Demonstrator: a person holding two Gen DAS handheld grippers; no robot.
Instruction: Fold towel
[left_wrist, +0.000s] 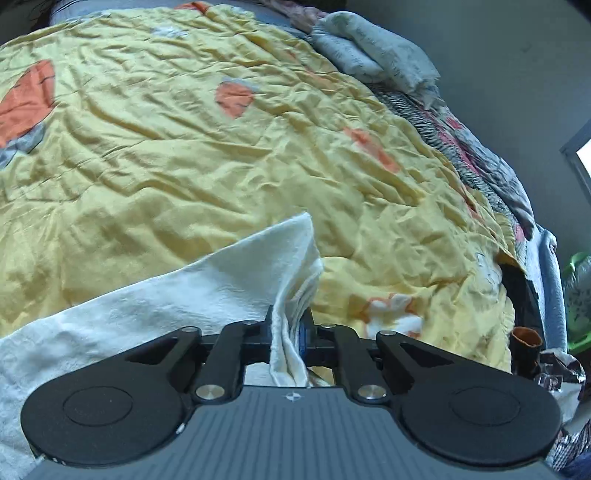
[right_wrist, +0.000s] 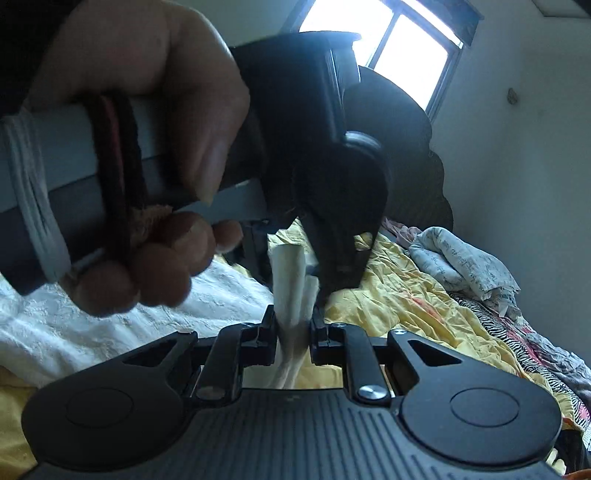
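Observation:
The white towel (left_wrist: 177, 295) lies over a yellow bedspread (left_wrist: 207, 147), spreading to the lower left in the left wrist view. A bunched corner of it runs down between the fingers of my left gripper (left_wrist: 290, 325), which is shut on it. In the right wrist view my right gripper (right_wrist: 293, 328) is shut on another folded bunch of the white towel (right_wrist: 290, 288), with more of the cloth spread at the left. Just beyond it, a person's hand (right_wrist: 147, 129) holds the other gripper, whose black fingers (right_wrist: 340, 258) come down close to the same bunch.
A crumpled pale printed cloth (left_wrist: 373, 51) and a zebra-striped blanket (left_wrist: 461, 147) lie along the bed's far edge. An orange cup (left_wrist: 526, 347) and a green basket (left_wrist: 580, 306) sit past the bed's right end. A bright window (right_wrist: 384, 48) is in the wall behind.

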